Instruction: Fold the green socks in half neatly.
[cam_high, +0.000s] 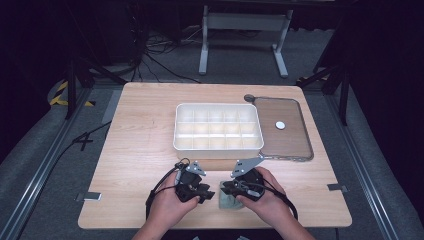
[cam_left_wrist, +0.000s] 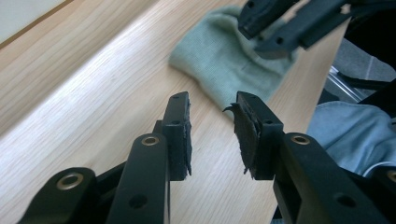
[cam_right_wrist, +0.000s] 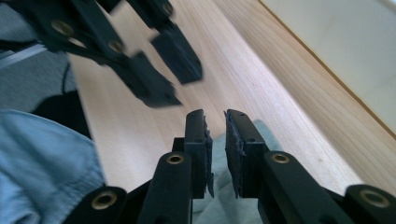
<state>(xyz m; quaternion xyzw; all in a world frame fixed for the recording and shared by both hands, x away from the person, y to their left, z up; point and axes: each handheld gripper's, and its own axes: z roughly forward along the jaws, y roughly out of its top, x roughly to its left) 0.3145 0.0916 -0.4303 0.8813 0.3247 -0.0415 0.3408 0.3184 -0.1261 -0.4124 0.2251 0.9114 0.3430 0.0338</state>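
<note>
A small grey-green cloth (cam_high: 229, 201) lies flat near the table's front edge, between the two hands. My left gripper (cam_high: 208, 194) is just left of it, and in the left gripper view its jaws (cam_left_wrist: 212, 100) stand apart over bare wood with nothing between them, the cloth (cam_left_wrist: 229, 60) ahead. My right gripper (cam_high: 225, 189) hovers over the cloth. In the right gripper view (cam_right_wrist: 215, 116) a narrow gap shows between its pads, nothing in it, and the cloth (cam_right_wrist: 219, 205) lies beneath. Each gripper view also shows the other gripper: the right one (cam_left_wrist: 275, 28) and the left one (cam_right_wrist: 173, 70).
A white box with several compartments (cam_high: 218, 127) stands at mid table. Its clear lid (cam_high: 283, 129) lies to its right with a small white disc (cam_high: 280, 125) on it. Bare wood spreads to the left. The table's front edge is close behind the hands.
</note>
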